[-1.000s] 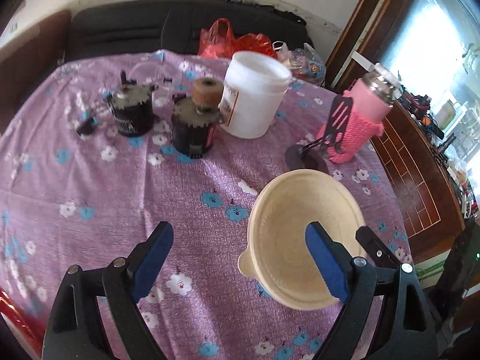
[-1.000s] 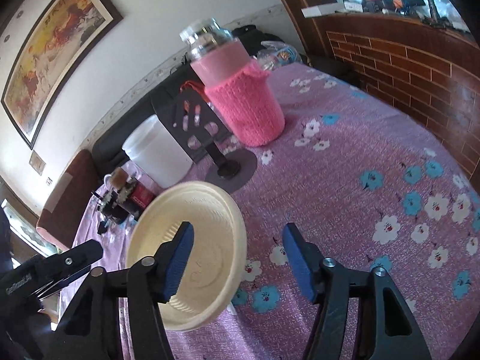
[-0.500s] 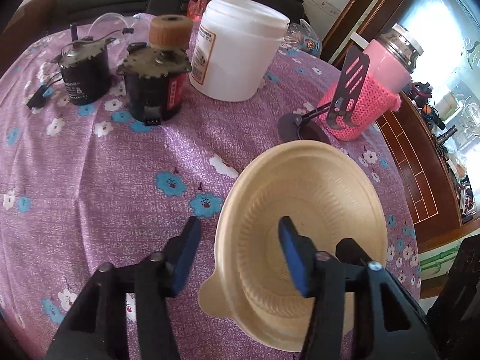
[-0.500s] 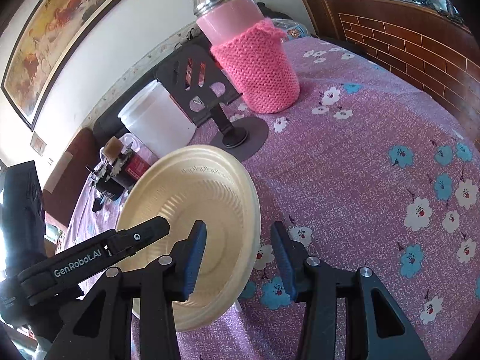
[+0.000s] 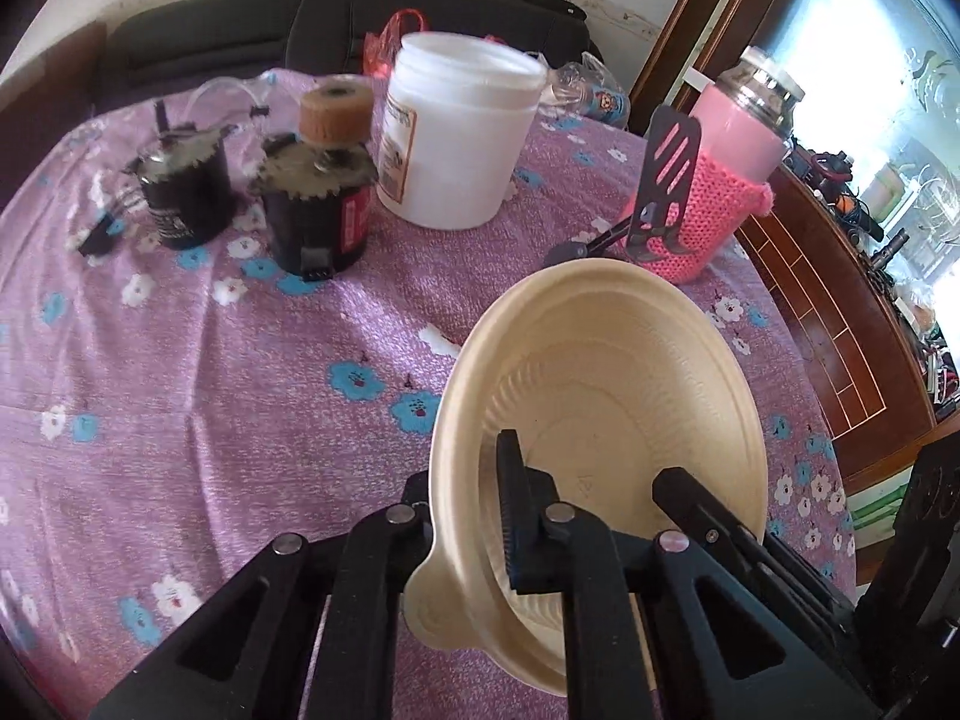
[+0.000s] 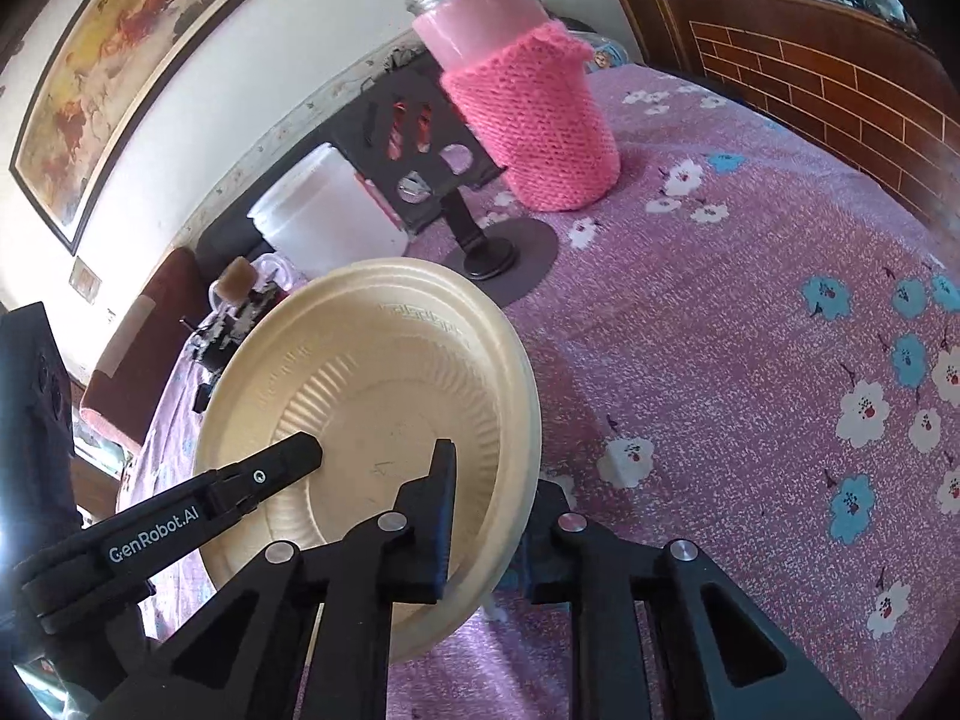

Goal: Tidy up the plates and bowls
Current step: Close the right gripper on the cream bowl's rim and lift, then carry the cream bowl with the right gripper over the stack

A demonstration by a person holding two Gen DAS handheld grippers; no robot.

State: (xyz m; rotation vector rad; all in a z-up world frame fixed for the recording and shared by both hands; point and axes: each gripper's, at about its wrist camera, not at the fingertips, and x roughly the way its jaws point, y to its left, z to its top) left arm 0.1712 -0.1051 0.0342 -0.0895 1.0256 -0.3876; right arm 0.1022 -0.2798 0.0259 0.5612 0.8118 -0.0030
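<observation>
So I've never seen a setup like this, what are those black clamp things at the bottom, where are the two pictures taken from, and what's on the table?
The black clamps are hand-held two-finger grippers, one in each of a person's hands, each with a wide-angle camera looking along its fingers. One picture comes from the left gripper, the other from the right gripper. Both are shut on the rim of the same cream bowl, at opposite sides, one finger inside and one outside. On the purple flowered tablecloth stand a white tub, a pink flask in a knitted sleeve, a black phone stand and two dark small motors.
</observation>
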